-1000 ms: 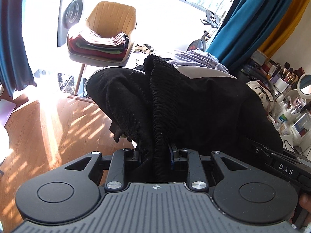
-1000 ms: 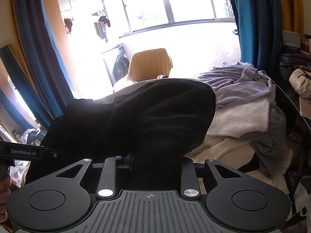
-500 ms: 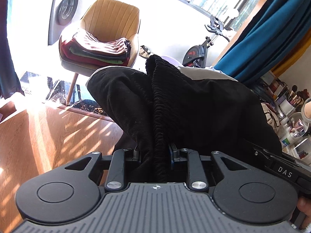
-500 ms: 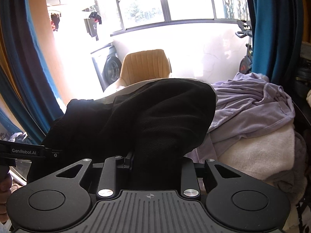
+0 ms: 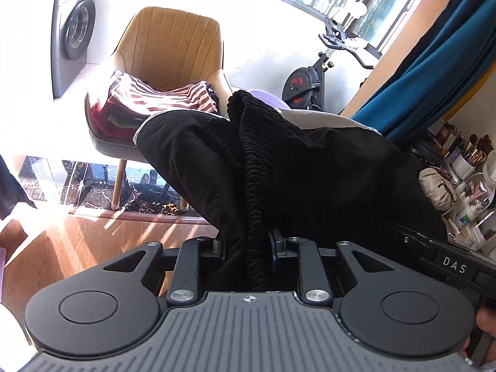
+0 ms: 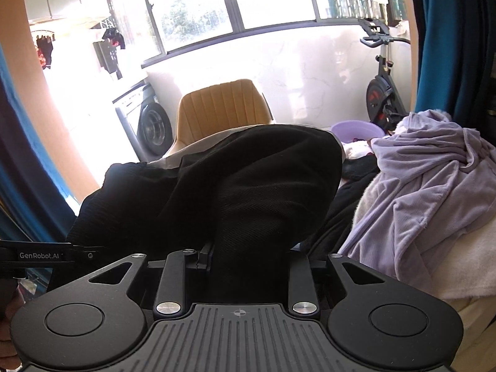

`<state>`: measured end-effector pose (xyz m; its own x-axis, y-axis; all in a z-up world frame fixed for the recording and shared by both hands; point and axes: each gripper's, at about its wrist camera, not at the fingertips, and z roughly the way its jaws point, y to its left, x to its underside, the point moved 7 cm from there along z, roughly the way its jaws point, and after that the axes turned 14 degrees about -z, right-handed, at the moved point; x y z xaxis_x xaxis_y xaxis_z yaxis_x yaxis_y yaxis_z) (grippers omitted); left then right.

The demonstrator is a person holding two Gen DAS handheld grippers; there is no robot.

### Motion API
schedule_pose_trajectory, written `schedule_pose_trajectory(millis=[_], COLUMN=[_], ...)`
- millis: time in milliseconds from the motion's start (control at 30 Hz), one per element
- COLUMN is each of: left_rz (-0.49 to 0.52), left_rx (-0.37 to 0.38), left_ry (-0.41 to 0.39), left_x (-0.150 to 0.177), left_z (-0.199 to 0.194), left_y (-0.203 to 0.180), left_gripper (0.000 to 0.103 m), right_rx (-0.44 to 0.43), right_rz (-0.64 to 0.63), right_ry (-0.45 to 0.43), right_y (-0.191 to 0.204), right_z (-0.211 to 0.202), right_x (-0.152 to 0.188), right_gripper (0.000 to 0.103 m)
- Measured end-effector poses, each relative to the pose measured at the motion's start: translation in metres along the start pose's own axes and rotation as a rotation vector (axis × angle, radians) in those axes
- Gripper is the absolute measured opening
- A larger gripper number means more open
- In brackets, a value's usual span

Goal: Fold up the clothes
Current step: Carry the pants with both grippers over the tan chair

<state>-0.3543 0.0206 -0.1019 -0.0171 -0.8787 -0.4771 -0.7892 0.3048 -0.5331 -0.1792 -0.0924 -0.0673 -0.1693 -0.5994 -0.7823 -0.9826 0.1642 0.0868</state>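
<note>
A black garment [image 5: 310,167] with a gathered elastic waistband [image 5: 252,161] and a white inner edge hangs between both grippers, held up in the air. My left gripper [image 5: 246,245] is shut on the waistband; the cloth bunches over its fingers and hides the tips. My right gripper [image 6: 248,248] is shut on another part of the same black garment [image 6: 235,186], which drapes over its fingers. The right gripper's body [image 5: 449,266] shows at the left wrist view's right edge, and the left gripper's body [image 6: 40,255] at the right wrist view's left edge.
A tan chair [image 5: 173,43] carries a stack of folded clothes [image 5: 155,99]. A pile of lilac and white laundry [image 6: 434,192] lies to the right. A washing machine [image 5: 74,31], an exercise bike [image 6: 381,93], blue curtains and a cluttered cosmetics shelf [image 5: 465,173] surround the wooden floor.
Both grippers have risen and swung left with the black garment; the chair and exercise bike came more into view. The grips have not changed.
</note>
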Motion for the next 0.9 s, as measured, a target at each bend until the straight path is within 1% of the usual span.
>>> schedule_pose_trajectory(millis=[100, 167, 300, 433, 500, 667, 767, 833, 900], left_rz=[-0.02, -0.008, 0.0, -0.045, -0.066, -0.057, -0.056, -0.069, -0.084], left_rx=[0.009, 0.013, 0.015, -0.013, -0.039, -0.091, -0.098, -0.108, -0.117], left_ry=[0.042, 0.059, 0.082, 0.091, 0.093, 0.074, 0.053, 0.053, 0.061], left_x=[-0.019, -0.035, -0.067, -0.113, -0.142, -0.21, -0.236, -0.248, -0.26], left_z=[0.022, 0.038, 0.07, 0.108, 0.131, 0.182, 0.207, 0.221, 0.233], left_y=[0.012, 0.017, 0.023, 0.032, 0.036, 0.025, 0.02, 0.023, 0.031], left_gripper=[0.024, 0.024, 0.024, 0.024, 0.024, 0.024, 0.024, 0.024, 0.024], right_rx=[0.022, 0.039, 0.025, 0.002, -0.02, -0.064, -0.078, -0.087, -0.094], right_rz=[0.016, 0.014, 0.037, 0.058, 0.06, 0.044, 0.022, 0.012, -0.017], right_ry=[0.019, 0.027, 0.044, 0.06, 0.062, 0.067, 0.07, 0.076, 0.084], right_y=[0.001, 0.003, -0.004, -0.013, -0.021, -0.05, -0.071, -0.08, -0.077], right_z=[0.022, 0.035, 0.078, 0.126, 0.156, 0.23, 0.27, 0.296, 0.317], right_x=[-0.005, -0.007, -0.021, -0.038, -0.057, -0.119, -0.152, -0.171, -0.186], right_gripper=[0.024, 0.024, 0.024, 0.024, 0.024, 0.024, 0.024, 0.024, 0.024])
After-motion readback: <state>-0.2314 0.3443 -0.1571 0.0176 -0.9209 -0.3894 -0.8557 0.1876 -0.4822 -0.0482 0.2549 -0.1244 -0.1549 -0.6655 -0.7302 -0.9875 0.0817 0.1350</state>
